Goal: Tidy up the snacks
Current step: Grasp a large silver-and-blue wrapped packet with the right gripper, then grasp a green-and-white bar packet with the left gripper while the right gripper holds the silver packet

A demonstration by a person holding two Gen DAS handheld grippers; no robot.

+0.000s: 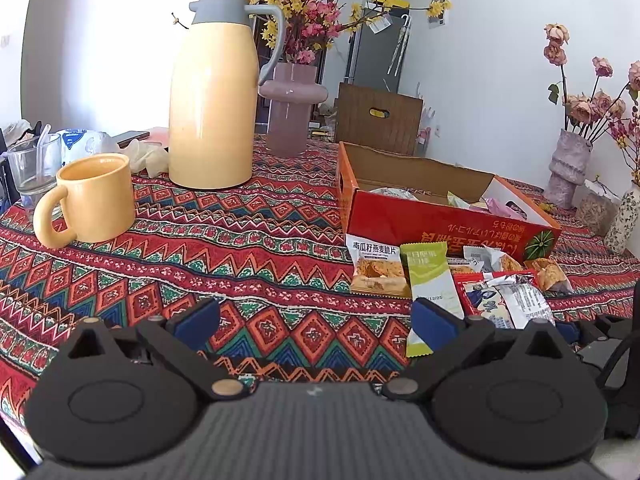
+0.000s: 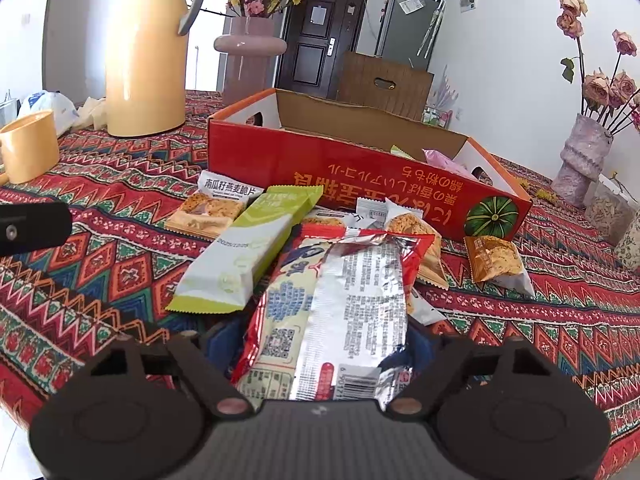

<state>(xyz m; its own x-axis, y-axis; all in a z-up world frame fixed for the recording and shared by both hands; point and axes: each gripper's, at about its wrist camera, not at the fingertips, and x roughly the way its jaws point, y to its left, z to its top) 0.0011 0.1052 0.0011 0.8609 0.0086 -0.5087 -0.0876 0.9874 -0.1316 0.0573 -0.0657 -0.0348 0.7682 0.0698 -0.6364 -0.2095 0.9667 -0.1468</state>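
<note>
A red cardboard box (image 2: 320,160) stands open on the patterned tablecloth with a few snacks inside. Several snack packets lie in front of it: an oat-crisp packet (image 2: 212,208), a green and white bar (image 2: 248,248), small orange packets (image 2: 496,260), and a large red and silver packet (image 2: 340,300). My right gripper (image 2: 320,344) has that large packet between its fingers, and the packet fills the whole gap from pad to pad. My left gripper (image 1: 316,320) is open over bare cloth. Its right pad reaches the green bar (image 1: 428,276).
A tall yellow thermos jug (image 1: 212,100), a yellow mug (image 1: 96,196) and a glass (image 1: 30,164) stand at the left. A pink vase (image 1: 290,112) is behind the jug. More flower vases (image 1: 568,168) line the right edge. A brown chair back (image 1: 378,118) rises behind the box.
</note>
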